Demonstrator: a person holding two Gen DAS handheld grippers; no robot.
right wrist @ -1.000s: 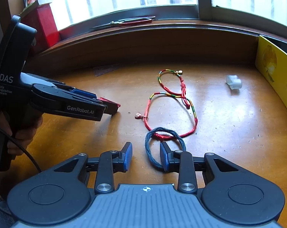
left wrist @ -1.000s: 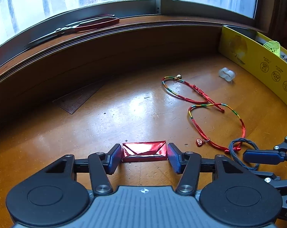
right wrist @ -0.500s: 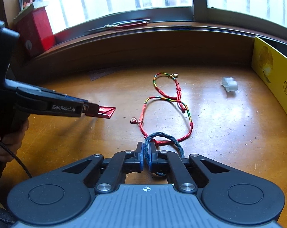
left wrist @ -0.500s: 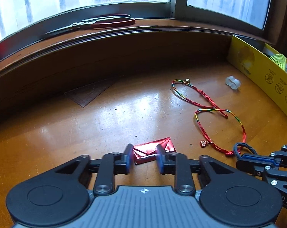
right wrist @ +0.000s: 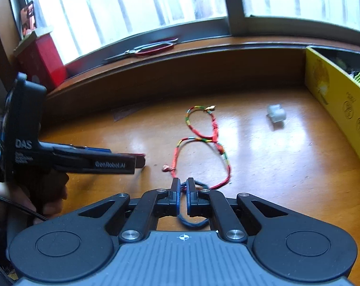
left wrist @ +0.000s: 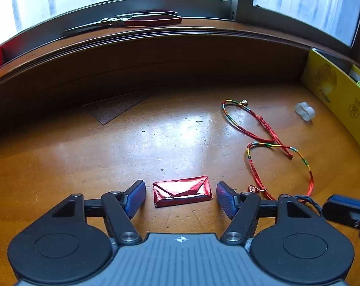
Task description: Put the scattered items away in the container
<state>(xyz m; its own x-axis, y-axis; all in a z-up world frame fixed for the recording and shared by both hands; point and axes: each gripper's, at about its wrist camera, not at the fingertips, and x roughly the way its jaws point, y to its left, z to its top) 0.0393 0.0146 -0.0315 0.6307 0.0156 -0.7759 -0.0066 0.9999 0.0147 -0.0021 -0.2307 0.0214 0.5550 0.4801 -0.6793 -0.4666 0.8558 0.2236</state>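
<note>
The left and middle of the worktop (left wrist: 61,157) lie bare. Toward the yellow box (left wrist: 334,100), looped cords (left wrist: 251,124) and a clear plastic piece (left wrist: 305,112) clutter the way, and a raised ledge (left wrist: 156,54) walls the back.

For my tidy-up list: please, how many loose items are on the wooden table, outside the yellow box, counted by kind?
Cord bracelets, red and multicoloured: 2
Dark blue hair tie, pinched in the right gripper: 1
Red foil packet, between the opening jaws of the left gripper: 1
Clear plastic piece: 1
Total: 5
</note>
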